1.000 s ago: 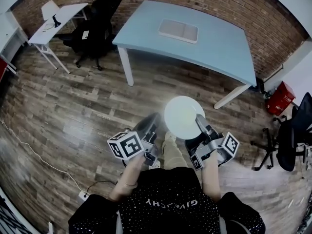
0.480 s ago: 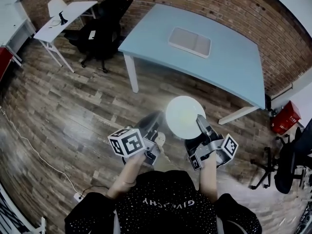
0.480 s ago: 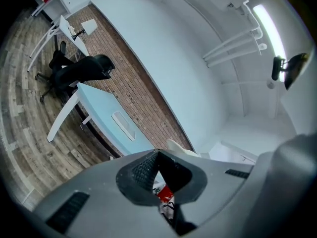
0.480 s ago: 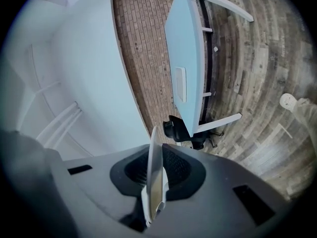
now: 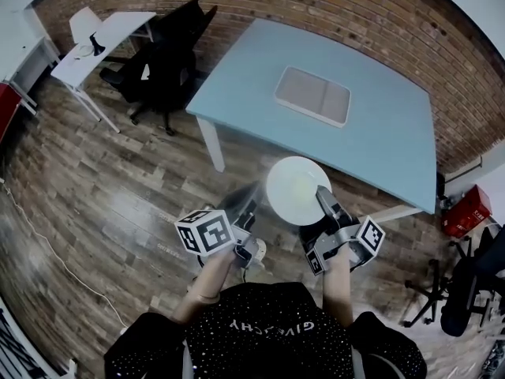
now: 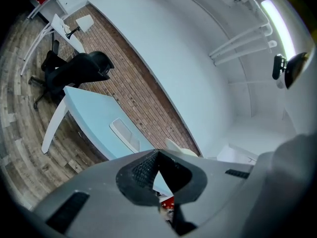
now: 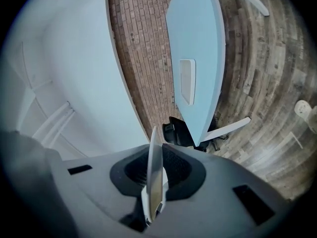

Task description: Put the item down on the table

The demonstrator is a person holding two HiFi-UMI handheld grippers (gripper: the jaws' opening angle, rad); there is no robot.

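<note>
A round white plate (image 5: 293,188) is held level in front of the person, over the wooden floor just short of the light-blue table (image 5: 379,133). My right gripper (image 5: 324,200) is shut on the plate's near right rim. In the right gripper view the plate (image 7: 152,180) stands edge-on between the black pads, with the table (image 7: 198,38) ahead. My left gripper (image 5: 246,205) is beside the plate's left edge, apart from it. In the left gripper view its jaws (image 6: 158,155) meet at the tips with nothing between them.
A flat grey tray (image 5: 312,95) lies on the table. A black office chair (image 5: 170,50) and a white desk (image 5: 99,38) stand at the far left. A red box (image 5: 467,210) and another chair (image 5: 465,290) are at the right. A brick wall (image 5: 331,6) runs behind the table.
Both grippers and the plate have moved forward with the person. The table now lies much closer, its near edge just beyond the plate. The grip on the plate is unchanged.
</note>
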